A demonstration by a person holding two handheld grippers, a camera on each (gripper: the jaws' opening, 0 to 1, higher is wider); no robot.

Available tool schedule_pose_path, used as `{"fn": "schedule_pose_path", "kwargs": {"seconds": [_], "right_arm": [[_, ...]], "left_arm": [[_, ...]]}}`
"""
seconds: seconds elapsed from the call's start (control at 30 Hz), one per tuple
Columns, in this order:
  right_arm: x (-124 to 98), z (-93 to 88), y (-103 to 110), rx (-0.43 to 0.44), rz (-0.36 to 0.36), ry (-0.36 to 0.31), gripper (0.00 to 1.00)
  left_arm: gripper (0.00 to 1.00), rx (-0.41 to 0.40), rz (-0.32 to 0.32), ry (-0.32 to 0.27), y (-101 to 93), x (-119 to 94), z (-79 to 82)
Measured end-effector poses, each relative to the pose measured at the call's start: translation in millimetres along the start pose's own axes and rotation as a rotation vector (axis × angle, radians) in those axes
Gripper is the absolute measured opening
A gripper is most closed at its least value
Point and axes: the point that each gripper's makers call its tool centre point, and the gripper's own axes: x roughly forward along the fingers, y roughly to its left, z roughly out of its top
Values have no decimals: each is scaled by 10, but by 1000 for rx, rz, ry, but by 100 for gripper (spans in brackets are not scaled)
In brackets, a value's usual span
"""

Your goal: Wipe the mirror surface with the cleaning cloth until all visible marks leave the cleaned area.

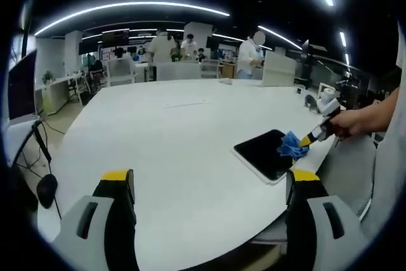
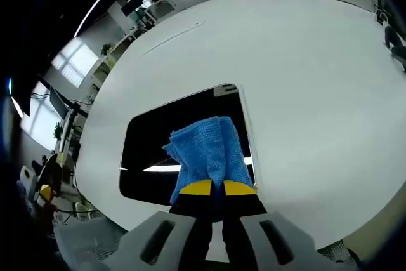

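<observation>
Right tool (image 2: 211,187) grips blue cloth (image 2: 209,147) pressed on mirror (image 2: 152,147); left tool (image 1: 212,185) open.

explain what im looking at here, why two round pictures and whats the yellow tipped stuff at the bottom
A person holds a hand tool with a two-jaw claw in each hand; there is no robot arm. Each round picture comes from a fisheye camera riding on one claw, looking forward along its yellow-tipped jaws.

In the left gripper view, the left claw is open and holds nothing, hovering over a large white table. Across the table you see the person's hand working the other claw.

In the right gripper view, the right claw is shut on a blue cleaning cloth, which lies on a dark rectangular mirror flat on the table near its edge. The mirror reflects ceiling lights. The job is wiping it clean. Other people stand in the office behind.
</observation>
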Motion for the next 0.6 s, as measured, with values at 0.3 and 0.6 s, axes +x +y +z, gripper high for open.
{"fn": "schedule_pose_path", "kwargs": {"seconds": [0.3, 0.6], "right_arm": [[51, -24, 128, 5, 19, 8, 0], [102, -16, 193, 18, 9, -6, 0]], "left_arm": [[99, -5, -2, -8, 7, 17, 19], [99, -4, -10, -7, 23, 65, 8]]}}
